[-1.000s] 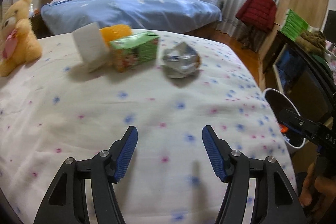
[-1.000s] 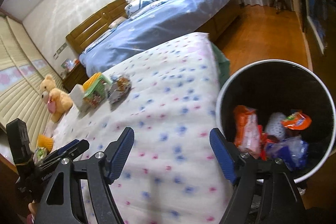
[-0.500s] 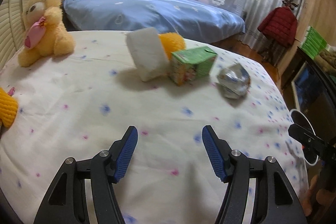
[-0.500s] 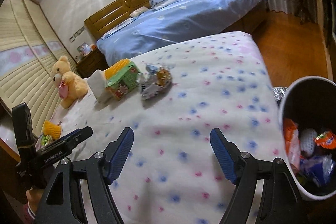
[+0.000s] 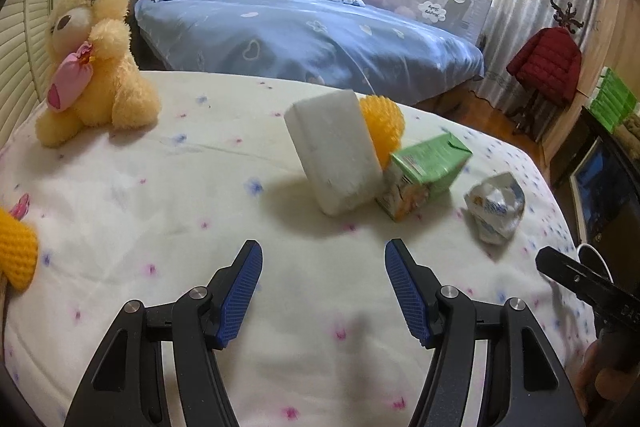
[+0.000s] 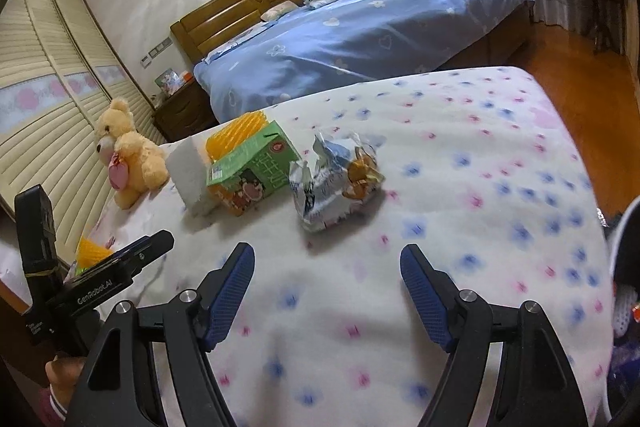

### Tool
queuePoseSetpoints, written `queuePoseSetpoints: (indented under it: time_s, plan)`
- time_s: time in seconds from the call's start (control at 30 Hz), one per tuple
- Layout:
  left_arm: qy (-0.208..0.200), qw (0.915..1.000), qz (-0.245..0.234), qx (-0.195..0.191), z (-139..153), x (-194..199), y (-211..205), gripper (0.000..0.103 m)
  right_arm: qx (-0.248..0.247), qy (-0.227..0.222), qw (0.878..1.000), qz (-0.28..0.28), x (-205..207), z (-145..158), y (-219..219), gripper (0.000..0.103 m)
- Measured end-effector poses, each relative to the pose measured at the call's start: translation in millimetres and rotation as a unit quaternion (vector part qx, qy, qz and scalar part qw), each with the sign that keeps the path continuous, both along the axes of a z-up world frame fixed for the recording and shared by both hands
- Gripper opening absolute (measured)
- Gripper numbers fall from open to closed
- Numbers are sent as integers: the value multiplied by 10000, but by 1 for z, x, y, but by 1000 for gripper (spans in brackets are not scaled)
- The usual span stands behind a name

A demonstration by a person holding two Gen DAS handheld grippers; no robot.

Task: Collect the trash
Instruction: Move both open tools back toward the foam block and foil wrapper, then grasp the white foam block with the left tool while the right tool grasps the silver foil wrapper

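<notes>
Hovered over the flowered bedspread (image 6: 460,155), both claws empty. Left claw (image 5: 323,291) stood with jaws apart, nothing between the blue pads. Right claw (image 6: 327,293) likewise spread wide, only bedding under it.

Spotted the trash in a cluster ahead: crumpled wrapper (image 6: 334,179), green carton (image 6: 250,173) lying on its side, white block (image 5: 334,151) leaning tilted against the carton, orange spiky ball (image 5: 384,125) tucked behind. Carton and block touching; wrapper just beside the carton, apart from it.

Key relation, then. From the right wrist view, wrapper sat almost dead ahead of the right claw, slightly left of centre, with clear bedspread between. From the left wrist view, same wrapper (image 5: 496,207) lay well off to the right, past the right finger, while the white block and the carton (image 5: 426,175) stood ahead and a little right. Judged the right claw the better lined up for the wrapper; the left better placed for block or carton. Wrapper's long axis ran roughly across the right claw's gap, slanting up to the right, so probably needed a roll of the wrist or a pinch at the narrow waist.

Bin rim (image 6: 624,227) glimpsed at the far right edge, close by the right hand. Teddy bear (image 5: 92,55) seated off to the left, no trash by the look of it.
</notes>
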State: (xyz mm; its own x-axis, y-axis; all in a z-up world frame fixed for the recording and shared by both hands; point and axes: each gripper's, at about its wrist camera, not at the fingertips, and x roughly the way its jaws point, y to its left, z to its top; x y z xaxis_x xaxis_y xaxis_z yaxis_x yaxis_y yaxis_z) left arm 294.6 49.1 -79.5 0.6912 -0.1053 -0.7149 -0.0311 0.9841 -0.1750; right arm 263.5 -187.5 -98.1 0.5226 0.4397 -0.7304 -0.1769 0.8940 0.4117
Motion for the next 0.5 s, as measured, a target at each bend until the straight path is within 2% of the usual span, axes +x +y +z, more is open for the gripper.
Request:
queuePoseSetpoints:
  time_s: [0.37, 0.5]
  plan:
    - [-59, 9998, -90, -156, -7, 49, 7, 63, 89, 168, 9998, -68, 34, -9, 10, 77]
    - [53, 9997, -132, -201, -16, 63, 5, 63, 35, 182, 9998, -42, 39, -12, 13, 77]
